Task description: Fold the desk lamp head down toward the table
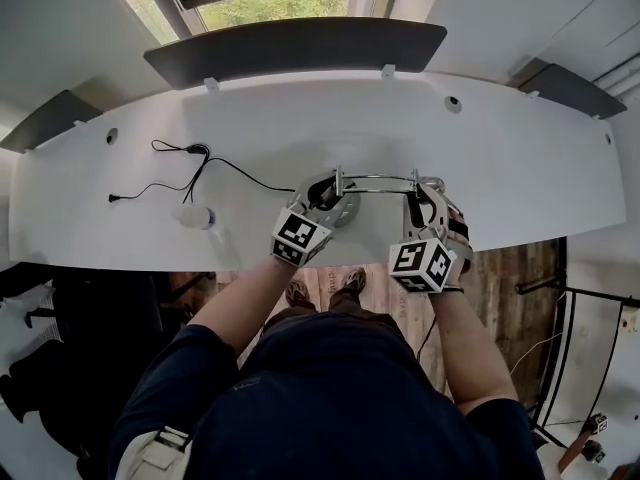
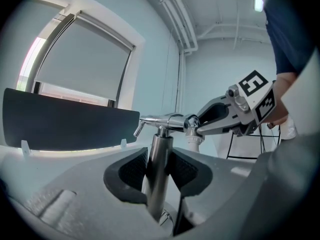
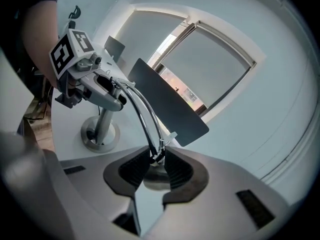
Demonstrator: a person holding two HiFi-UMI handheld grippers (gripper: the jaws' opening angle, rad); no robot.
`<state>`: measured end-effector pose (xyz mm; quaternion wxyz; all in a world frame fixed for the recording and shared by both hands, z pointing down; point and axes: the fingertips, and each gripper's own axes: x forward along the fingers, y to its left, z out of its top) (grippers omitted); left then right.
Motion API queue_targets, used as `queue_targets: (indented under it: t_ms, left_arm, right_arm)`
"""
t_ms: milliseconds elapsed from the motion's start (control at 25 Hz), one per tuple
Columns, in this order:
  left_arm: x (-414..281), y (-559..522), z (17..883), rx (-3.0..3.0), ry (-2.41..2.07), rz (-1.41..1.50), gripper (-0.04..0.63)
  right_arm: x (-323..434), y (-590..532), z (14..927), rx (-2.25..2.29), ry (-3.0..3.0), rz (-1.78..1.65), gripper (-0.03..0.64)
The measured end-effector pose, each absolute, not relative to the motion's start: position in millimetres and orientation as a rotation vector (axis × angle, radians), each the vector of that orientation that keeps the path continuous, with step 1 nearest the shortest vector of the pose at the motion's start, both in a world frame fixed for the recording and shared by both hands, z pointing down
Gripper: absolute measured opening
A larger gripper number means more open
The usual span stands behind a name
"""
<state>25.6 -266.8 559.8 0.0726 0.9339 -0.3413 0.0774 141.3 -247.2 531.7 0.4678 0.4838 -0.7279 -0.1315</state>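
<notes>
Left gripper view has my left gripper point(image 2: 159, 170) clamped on the lamp's post point(image 2: 156, 146). Both ribbed black pads point(image 2: 133, 169) press the smooth chrome tube, which stands upright between them.

Right gripper view has my right gripper point(image 3: 157, 166) closed on the lamp head point(image 3: 156, 178). Its pads sit tight at the joint where the arm point(image 3: 142, 111) meets the rounded metal shell. That arm is two thin chrome rods running side by side, curving toward upper left of the frame to the post top. Below it sits one round, flat metal base point(image 3: 97, 136).

In the head view the lamp is at lower centre of the white table point(image 1: 520, 168), close to the near edge, which runs just under my two marker cubes. The arm lies across the frame between my grippers. Smooth tabletop spreads to the right of the frame and up toward the far edge. Three dark flat panels point(image 1: 300, 48) stand there, one at centre and one at each end. One thin black cable point(image 1: 190, 173) lies looped at left, well apart from the lamp. One window point(image 1: 280, 3) is at top centre.
</notes>
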Motion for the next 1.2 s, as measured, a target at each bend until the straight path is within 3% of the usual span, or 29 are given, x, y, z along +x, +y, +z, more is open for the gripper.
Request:
queue_targets:
  t_ms: [1200]
  left_arm:
    - [24, -271, 563, 2.763, -1.085, 0.235, 0.121]
  right_arm:
    - [99, -249, 623, 1.248, -2.117, 0.147, 0.098]
